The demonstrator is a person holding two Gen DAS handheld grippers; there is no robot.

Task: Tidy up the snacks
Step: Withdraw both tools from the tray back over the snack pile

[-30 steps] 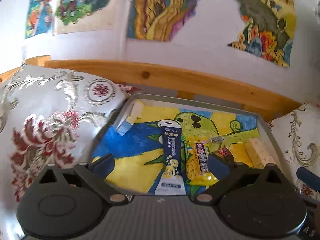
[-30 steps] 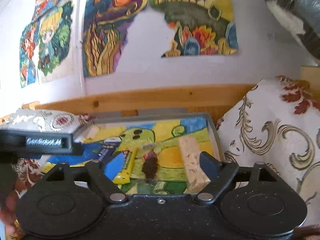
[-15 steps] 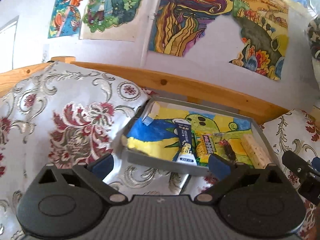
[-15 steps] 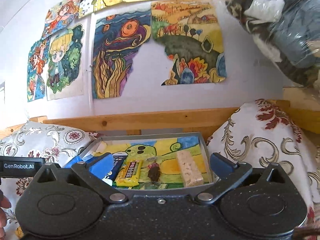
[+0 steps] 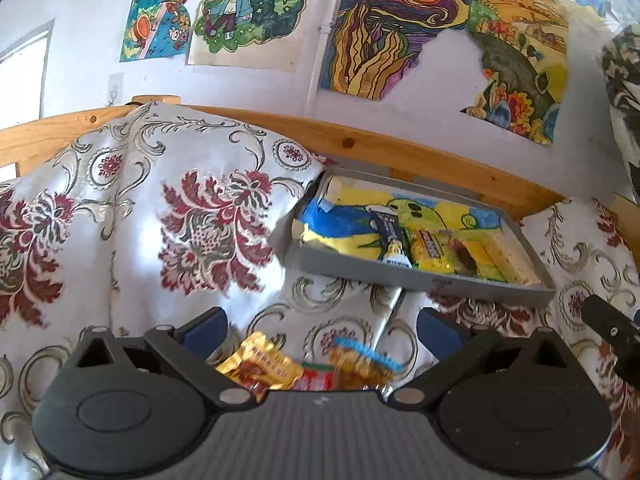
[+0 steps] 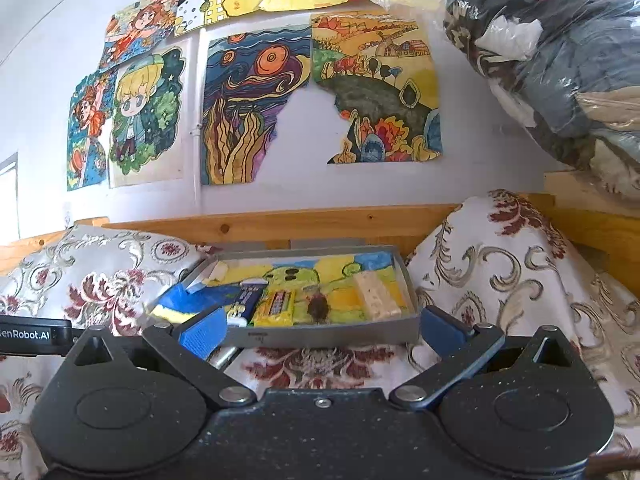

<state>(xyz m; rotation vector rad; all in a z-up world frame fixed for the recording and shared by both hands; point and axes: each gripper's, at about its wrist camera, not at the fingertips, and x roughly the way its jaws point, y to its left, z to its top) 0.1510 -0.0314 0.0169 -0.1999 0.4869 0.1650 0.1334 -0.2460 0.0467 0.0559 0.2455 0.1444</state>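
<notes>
A grey tray [image 5: 420,280] [image 6: 320,336] lined with a colourful drawing rests between two cushions. In it lie a dark blue packet [image 5: 390,232] [image 6: 246,300], a yellow packet [image 5: 430,250] [image 6: 276,306], a small dark snack [image 5: 464,258] [image 6: 318,308] and a pale bar [image 5: 516,264] [image 6: 376,298]. Loose snacks lie on the cloth close below my left gripper [image 5: 320,330]: a gold packet [image 5: 260,364], a red one [image 5: 318,380] and a gold packet with a blue stripe [image 5: 364,364]. That gripper is open and empty. My right gripper [image 6: 320,330] is open too, back from the tray's front wall.
A floral cushion [image 5: 152,216] rises left of the tray and another [image 6: 508,276] right of it. A wooden rail [image 6: 280,226] runs behind, under a wall of drawings. A plastic-wrapped bundle [image 6: 560,60] hangs at the upper right. The other gripper's body [image 5: 612,328] shows at the right edge.
Both grippers have pulled back from the tray, which now looks smaller and farther. Loose snacks on the cloth have come into the left wrist view. Both stayed open.
</notes>
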